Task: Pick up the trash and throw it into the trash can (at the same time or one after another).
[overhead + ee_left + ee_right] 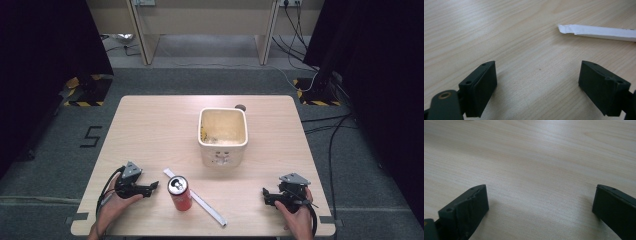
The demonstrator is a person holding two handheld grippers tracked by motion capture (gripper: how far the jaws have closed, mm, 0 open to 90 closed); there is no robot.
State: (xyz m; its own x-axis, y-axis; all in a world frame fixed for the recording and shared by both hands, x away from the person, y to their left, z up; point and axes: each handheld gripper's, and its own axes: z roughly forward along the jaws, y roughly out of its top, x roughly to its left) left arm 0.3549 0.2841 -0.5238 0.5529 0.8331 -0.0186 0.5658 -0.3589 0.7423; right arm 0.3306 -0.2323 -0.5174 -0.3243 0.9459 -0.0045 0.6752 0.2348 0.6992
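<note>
The red can (180, 193) stands upright near the counter's (150, 125) front edge, touching or just over the white wrapped straw (200, 200) that lies slanting toward the front right. The left gripper (150, 190) rests just beside the can, fingers spread, nothing between them; its view shows the straw's end (596, 31) ahead. The right gripper (266, 195) sits near the front right corner, fingers spread too. A white bin (223, 132) stands mid-counter. Approached too low or fast, the can may tip, being tall and narrow.
</note>
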